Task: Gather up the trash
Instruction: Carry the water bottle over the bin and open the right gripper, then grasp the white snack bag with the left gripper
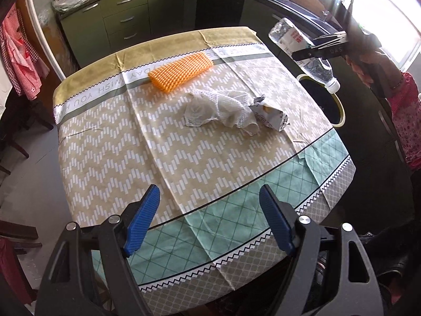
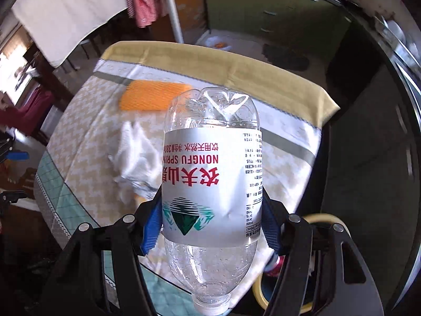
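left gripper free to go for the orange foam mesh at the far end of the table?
Probably yes. The left gripper is open and holds nothing, and the cloth toward the orange foam mesh is bare. The crumpled white netting lies right of that line.

light: strong daylight from my right window (image 1: 394, 13) — blown out | edges: heavy fisheye bending | blur: my right view smeared — patterned tablecloth (image 2: 86, 131) soft

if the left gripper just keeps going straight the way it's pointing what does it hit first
Probably the tablecloth itself: the open left gripper aims over bare cloth. Farther along, the crumpled white netting lies nearest that line, though depth is hard to judge.
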Tool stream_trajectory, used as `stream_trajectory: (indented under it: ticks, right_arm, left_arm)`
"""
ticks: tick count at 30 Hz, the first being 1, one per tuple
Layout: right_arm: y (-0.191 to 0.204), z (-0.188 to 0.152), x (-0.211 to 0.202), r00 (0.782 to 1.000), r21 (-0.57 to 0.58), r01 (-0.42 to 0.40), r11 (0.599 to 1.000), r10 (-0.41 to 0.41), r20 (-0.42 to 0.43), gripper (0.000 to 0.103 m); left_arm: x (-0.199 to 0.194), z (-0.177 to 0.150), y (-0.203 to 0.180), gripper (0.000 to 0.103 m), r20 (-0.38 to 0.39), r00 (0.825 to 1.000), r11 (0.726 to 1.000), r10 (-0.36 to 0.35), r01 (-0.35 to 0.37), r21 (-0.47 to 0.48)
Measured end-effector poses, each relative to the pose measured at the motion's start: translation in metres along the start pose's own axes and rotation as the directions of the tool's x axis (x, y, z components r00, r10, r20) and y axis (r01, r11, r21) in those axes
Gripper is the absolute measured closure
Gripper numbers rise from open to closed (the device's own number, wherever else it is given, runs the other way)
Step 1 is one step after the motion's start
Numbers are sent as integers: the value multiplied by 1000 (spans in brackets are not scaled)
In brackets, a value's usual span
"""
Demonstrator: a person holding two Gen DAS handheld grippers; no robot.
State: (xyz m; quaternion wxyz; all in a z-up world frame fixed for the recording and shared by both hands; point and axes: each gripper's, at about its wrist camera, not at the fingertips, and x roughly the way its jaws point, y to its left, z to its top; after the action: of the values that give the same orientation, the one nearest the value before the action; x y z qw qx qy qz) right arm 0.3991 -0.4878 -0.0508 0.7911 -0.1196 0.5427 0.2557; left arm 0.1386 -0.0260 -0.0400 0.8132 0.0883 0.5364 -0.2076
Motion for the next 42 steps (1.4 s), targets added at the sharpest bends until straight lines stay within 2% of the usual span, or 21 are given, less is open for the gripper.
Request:
stream_trajectory:
  ticks: [3,6,9,16,17,19,23,26,28,31,35,40,42]
  right_arm:
    - [-66,-41,0,997,132,74,988,-72,-17,39]
    - [-123,-78,8,991,246,131,960,-122,-53,39]
    - [-168,-107,26,986,336,162,928,-137,-96,39]
    - [-219,-135,67,978,414,187,891,-127,-168,37]
    - [-223,-136,72,972,417,212,884,-146,-184,29]
    - [-228,-140,72,965,426,250,869,-190,-179,24]
    - [-227,-150,54,982,477,186,859,-150,-114,24]
    - [-216,-159,39,986,473,167,865,-143,-85,24]
    - [-206,-162,33,989,470,149,870,-131,-72,24]
    - [-192,-171,27,990,460,141,877,-123,-69,24]
    - [-177,-186,21,994,448,112,887,-101,-49,24]
    - [-154,-202,17,996,436,74,897,-84,4,24]
    - [-147,-210,16,995,433,77,898,-95,21,24]
  left_arm:
    - [7,12,-18,29,-8,1000,999,-13,13,42]
    - [15,23,-36,28,-22,1000,997,-19,21,78]
    - [22,33,-51,28,-38,999,994,-20,24,110]
    - [34,48,-77,28,-76,997,987,-11,23,160]
    - [36,50,-80,27,-80,997,986,-10,23,162]
    - [40,54,-84,26,-90,996,985,-14,28,168]
    - [55,67,-94,25,-119,991,986,-57,74,151]
    - [72,81,-103,25,-151,986,989,-75,93,117]
    - [88,92,-107,25,-183,979,993,-86,100,68]
    - [117,108,-107,25,-243,964,993,-111,101,-53]
    - [149,120,-103,26,-290,951,980,-104,47,-195]
    - [170,129,-109,27,-301,948,963,-105,22,-268]
    - [176,132,-111,32,-300,947,957,-113,23,-289]
